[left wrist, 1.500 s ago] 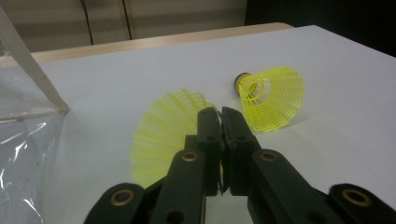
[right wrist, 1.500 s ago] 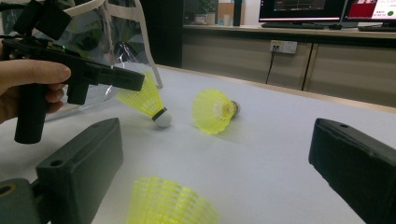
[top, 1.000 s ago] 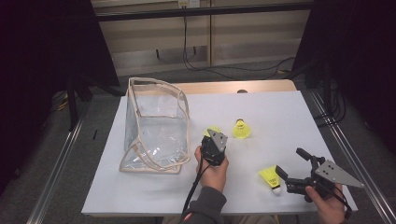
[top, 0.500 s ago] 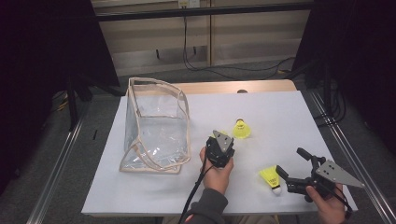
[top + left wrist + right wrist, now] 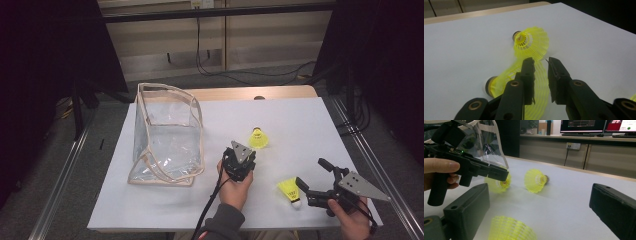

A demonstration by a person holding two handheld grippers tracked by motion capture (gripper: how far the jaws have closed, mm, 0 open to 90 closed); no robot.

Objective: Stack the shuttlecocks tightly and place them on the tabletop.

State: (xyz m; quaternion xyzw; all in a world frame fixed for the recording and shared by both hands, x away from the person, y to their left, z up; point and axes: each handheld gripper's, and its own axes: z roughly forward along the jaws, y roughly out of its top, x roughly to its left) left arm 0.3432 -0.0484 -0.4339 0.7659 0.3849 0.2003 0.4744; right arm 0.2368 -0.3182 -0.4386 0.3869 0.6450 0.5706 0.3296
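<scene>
My left gripper [image 5: 244, 158] [image 5: 540, 61] [image 5: 499, 173] hovers over a yellow shuttlecock [image 5: 504, 80] [image 5: 499, 183] that lies on its side on the white table. Its jaws have just been opening from shut, then drew a little closer. They stand a narrow gap apart, with mesh showing below the gap and no pad pressing on it. A second shuttlecock [image 5: 258, 138] [image 5: 531, 43] [image 5: 535, 180] lies just beyond. My right gripper [image 5: 311, 172] [image 5: 540, 195] rests wide open at the front right. A third shuttlecock [image 5: 290, 190] [image 5: 511, 230] lies by its left jaw.
A clear plastic bag [image 5: 167, 135] with beige trim stands open-topped at the left of the white tabletop [image 5: 300, 120]. The table's front edge is close to both hands. Metal rails [image 5: 370, 165] run along both sides.
The left gripper has shifted slightly right. The yellow shuttlecock seen at its tip a second ago is now covered by the gripper in the high view. The right gripper has stayed put.
</scene>
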